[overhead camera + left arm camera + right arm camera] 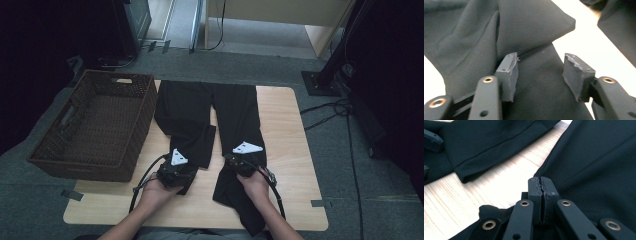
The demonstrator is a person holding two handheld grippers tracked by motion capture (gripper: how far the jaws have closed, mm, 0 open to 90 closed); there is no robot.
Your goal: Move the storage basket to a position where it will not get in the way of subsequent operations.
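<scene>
A pair of black trousers (200, 120) lies flat on my wooden bench (290, 140). The waist is at the far side and the two legs point toward me. The left leg is folded up on itself near its end, and the right leg runs long, down to the near edge of the bench.

My left claw (181, 172) sits at the near end of the folded left leg. In the left gripper view its two pads (510, 72) stand apart, with a hump of black cloth between them. The left pad is right against a fold of the cloth. The right pad has a gap beside it, so this claw is open and is not pinching the cloth.

My right claw (236, 161) sits on the right leg, at its left edge. In the right gripper view its two pads (535, 191) are pressed tight together. Black cloth lies all around them, and I cannot tell if any is caught in between. This claw is closed.

A brown woven basket (145, 115) stands at the left of the bench, just beside the trousers. Its left part hangs past the bench edge.
</scene>
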